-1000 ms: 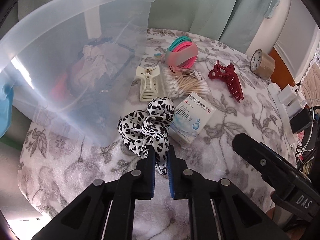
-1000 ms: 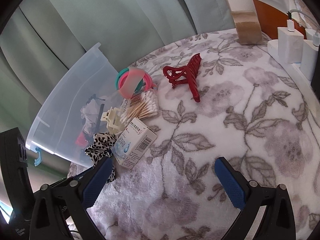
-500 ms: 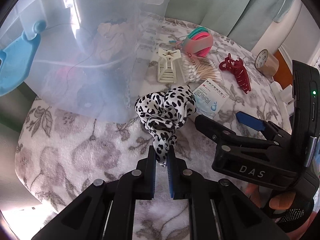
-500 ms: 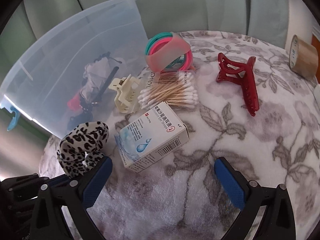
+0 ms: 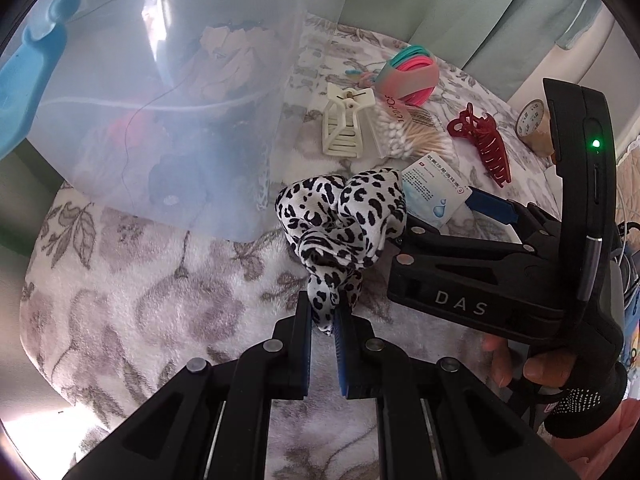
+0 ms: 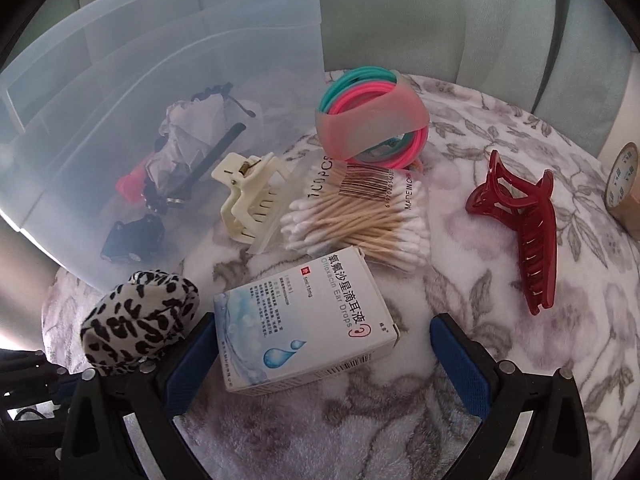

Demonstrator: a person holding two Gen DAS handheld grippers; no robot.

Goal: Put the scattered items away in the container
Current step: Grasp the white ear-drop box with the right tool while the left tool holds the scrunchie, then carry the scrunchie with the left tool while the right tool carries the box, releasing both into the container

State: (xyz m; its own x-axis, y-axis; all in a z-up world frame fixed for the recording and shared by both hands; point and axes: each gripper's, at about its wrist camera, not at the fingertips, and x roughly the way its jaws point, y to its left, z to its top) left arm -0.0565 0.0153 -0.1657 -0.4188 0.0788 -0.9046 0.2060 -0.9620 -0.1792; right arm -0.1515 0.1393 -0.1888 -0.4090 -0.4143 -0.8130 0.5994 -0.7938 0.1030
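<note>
Left gripper (image 5: 323,320) is pinched tight on a fold of the leopard scrunchie (image 5: 340,216), holding it by 1 edge so the rest stands up off the floral cloth (image 5: 132,304), just beside the clear container (image 5: 192,128) wall. Probably a lift-over-the-rim carry next; the container already has some dark and red bits inside. Right gripper (image 6: 328,356) has its jaws wide apart, holding nothing, straddling the ear drops box (image 6: 304,328): box sits between the 2 blue pads, not yet squeezed, likely lined up for the next pick. Still out on the cloth: cream claw clip (image 6: 250,196), cotton swab bag (image 6: 360,216), hair band bundle (image 6: 372,120), red claw clip (image 6: 524,224). Tape roll (image 6: 624,184) sits at the edge, well apart.
</note>
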